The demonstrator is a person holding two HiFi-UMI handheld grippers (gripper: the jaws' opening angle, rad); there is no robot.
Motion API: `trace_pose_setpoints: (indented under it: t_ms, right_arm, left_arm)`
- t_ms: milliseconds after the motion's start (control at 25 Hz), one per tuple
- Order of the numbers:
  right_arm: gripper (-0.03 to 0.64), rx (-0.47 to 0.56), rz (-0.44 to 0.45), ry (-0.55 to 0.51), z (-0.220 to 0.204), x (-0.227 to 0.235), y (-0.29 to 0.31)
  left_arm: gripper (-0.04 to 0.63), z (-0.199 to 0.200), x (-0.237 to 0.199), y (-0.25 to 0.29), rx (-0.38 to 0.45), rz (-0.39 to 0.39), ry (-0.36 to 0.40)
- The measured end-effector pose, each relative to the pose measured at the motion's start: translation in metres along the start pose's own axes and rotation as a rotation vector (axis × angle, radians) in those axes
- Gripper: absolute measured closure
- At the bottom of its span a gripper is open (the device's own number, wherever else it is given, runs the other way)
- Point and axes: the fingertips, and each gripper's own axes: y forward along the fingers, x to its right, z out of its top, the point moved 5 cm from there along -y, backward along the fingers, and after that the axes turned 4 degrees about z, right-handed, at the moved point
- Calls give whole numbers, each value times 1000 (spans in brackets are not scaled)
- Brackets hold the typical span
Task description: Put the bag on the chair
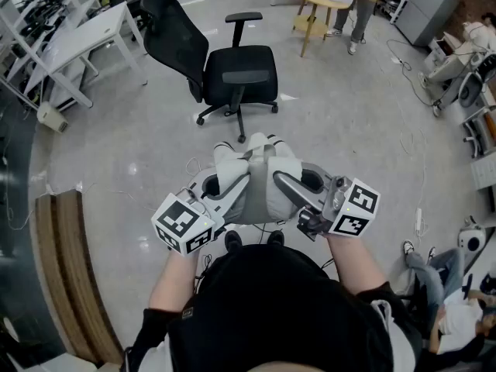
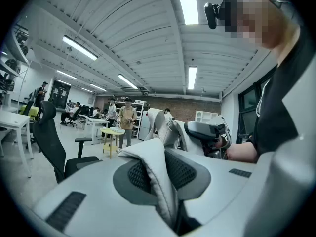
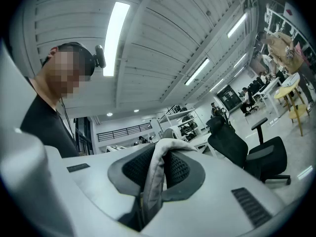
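left gripper [image 1: 219, 183] and right gripper [image 1: 297, 183] each clench jaws on a fold of the bag [image 1: 256, 178] slung between them, the chair [image 1: 240, 74] straight ahead, well apart

Bright, even light fr. ceiling strips [image 2: 187, 3] (fisheye warp, dark corners), faint floor [image 1: 139, 169] glare.

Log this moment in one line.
left gripper: shut on bag | right gripper: shut on bag | bag: held up between both | chair: ahead, bag not on it
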Motion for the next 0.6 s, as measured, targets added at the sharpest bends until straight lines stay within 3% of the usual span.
trace_pose_setpoints:
  t_ms: [600]
  right_arm:
    - [554,1,-12,25,-1,4,-1]
  left_arm:
    - [532,-5,-1,2,-11,-19,-24]
